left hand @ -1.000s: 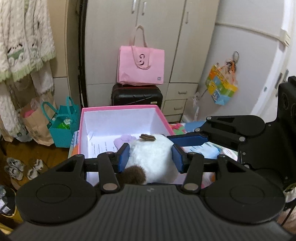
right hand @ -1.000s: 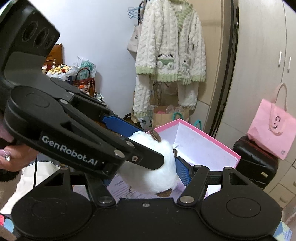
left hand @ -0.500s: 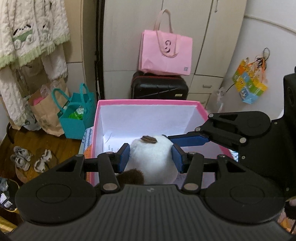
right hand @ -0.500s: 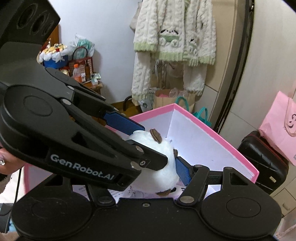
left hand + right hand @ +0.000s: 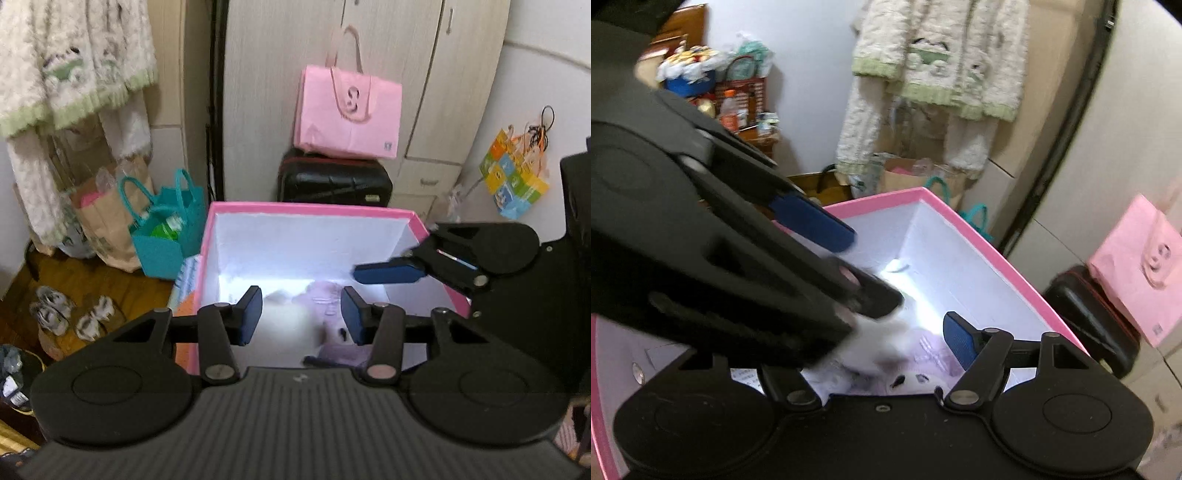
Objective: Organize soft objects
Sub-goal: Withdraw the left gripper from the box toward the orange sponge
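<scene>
The pink box (image 5: 310, 209) with a white inside stands open below both grippers; it also shows in the right wrist view (image 5: 982, 240). A white plush toy (image 5: 291, 321) lies blurred on the box floor, beside a pale lilac soft item (image 5: 332, 295). My left gripper (image 5: 301, 314) is open and empty above the plush. My right gripper (image 5: 882, 343) is open over the same spot, its left finger hidden behind the left gripper's body. The plush (image 5: 871, 350) and the lilac item (image 5: 931, 350) show between its fingers.
A black suitcase (image 5: 334, 177) with a pink paper bag (image 5: 349, 110) on it stands behind the box by the wardrobe. A teal bag (image 5: 166, 229) and a brown paper bag (image 5: 99, 214) stand left of the box. Shoes (image 5: 70, 314) lie on the floor.
Both grippers opened and let go of the white plush, which dropped into the pink box. Both grippers now look more steeply down into the box.
</scene>
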The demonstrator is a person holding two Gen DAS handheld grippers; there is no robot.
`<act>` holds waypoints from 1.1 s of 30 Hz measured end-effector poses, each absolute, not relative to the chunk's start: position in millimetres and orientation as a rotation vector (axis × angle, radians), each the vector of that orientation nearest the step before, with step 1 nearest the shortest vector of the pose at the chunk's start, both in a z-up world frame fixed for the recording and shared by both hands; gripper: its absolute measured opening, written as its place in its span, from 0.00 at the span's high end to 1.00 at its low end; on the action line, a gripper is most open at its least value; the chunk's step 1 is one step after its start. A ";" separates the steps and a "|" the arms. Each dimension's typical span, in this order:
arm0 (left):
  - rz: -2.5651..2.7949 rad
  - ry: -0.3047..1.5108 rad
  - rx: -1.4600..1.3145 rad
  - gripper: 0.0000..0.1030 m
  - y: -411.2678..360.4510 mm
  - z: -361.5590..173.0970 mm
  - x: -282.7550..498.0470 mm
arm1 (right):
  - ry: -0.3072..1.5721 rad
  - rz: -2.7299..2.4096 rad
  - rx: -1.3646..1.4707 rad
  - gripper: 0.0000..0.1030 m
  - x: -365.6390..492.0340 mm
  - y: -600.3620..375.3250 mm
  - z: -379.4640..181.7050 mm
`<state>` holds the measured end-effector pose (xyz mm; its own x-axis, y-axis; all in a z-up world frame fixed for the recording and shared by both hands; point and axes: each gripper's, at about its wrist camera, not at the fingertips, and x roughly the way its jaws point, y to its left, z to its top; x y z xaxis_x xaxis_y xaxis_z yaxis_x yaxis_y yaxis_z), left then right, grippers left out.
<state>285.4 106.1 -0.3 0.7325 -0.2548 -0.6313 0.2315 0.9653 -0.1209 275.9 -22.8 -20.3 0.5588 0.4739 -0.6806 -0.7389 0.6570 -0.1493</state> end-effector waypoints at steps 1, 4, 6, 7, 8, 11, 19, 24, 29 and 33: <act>-0.249 0.670 -0.039 0.53 109.2 1.4 277.2 | 0.647 0.735 -0.413 0.26 274.6 -27.0 -19.3; -0.223 0.613 -0.058 0.53 116.9 4.3 251.8 | 0.650 0.718 -0.325 0.26 257.8 -41.6 -17.4; -0.243 0.594 -0.059 0.52 118.7 7.5 236.2 | 0.626 0.695 -0.326 0.26 241.6 -48.1 -15.5; -0.250 0.586 -0.054 0.52 118.0 9.2 228.8 | 0.618 0.687 -0.323 0.26 233.6 -52.1 -13.8; -0.260 0.581 -0.045 0.52 116.3 11.2 221.3 | 0.618 0.685 -0.315 0.26 227.2 -55.4 -12.1; -0.293 0.577 -0.018 0.52 108.7 17.8 202.0 | 0.623 0.681 -0.285 0.26 209.7 -66.1 -4.9; -0.406 0.589 0.027 0.46 86.8 34.3 155.1 | 0.631 0.620 -0.279 0.26 169.8 -91.5 15.8; -0.445 0.570 0.064 0.42 73.7 45.4 124.3 | 0.629 0.613 -0.262 0.26 141.4 -113.0 25.5; -0.493 0.562 0.098 0.39 61.1 52.2 99.3 | 0.591 0.618 -0.251 0.26 109.5 -137.4 37.8; -0.559 0.596 0.098 0.39 50.8 53.0 87.3 | 0.571 0.600 -0.234 0.26 92.0 -160.7 44.9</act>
